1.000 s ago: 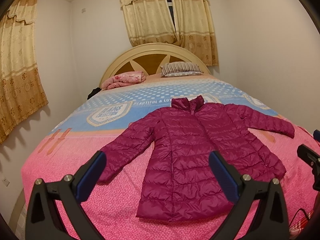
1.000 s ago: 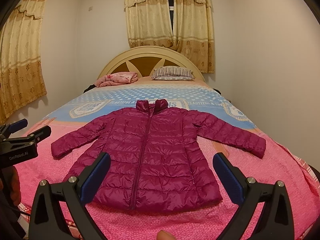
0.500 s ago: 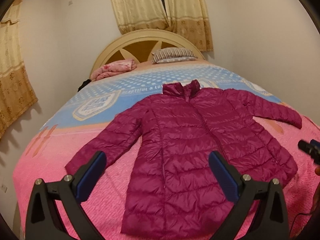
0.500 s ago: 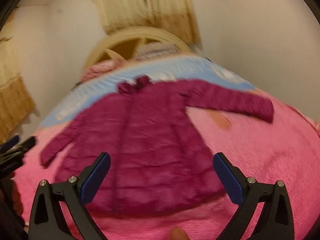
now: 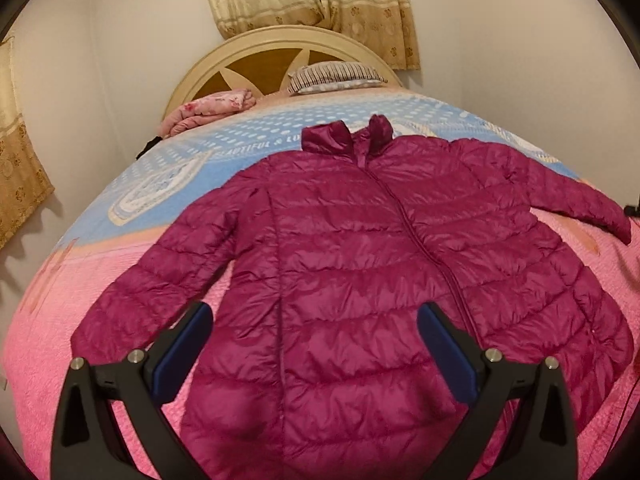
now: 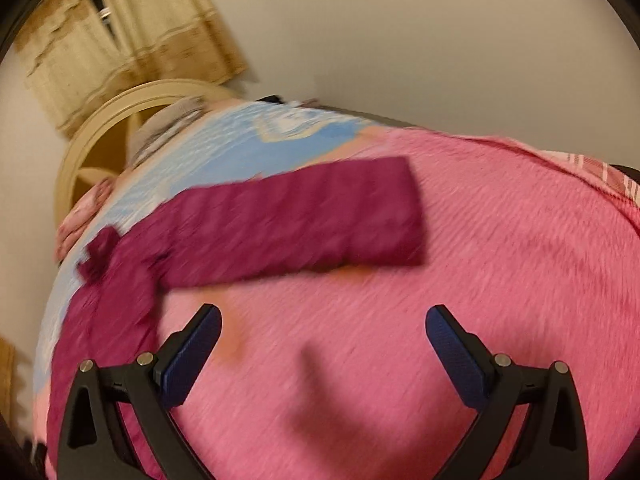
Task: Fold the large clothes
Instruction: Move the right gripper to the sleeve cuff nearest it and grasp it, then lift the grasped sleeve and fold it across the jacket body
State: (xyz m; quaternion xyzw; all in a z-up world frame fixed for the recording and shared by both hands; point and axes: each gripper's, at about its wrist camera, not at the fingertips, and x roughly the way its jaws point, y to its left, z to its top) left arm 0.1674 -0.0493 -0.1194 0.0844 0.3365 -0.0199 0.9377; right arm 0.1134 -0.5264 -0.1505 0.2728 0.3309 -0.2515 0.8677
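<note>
A magenta puffer jacket (image 5: pixel 384 264) is lying flat, zipped, on the bed (image 5: pixel 80 320), directly ahead of the left claw (image 5: pixel 314 340), which is hanging released above its hem. The right claw (image 6: pixel 323 342), also released, is now swinging toward the outstretched sleeve (image 6: pixel 320 220), having faced the whole jacket 1 second ago. Light, soft and likely slippery, it looks best pinched at cuff and shoulder.

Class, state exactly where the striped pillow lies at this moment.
In the left wrist view the striped pillow lies at the bed's head, against the headboard, right of the folded pink blanket.
</note>
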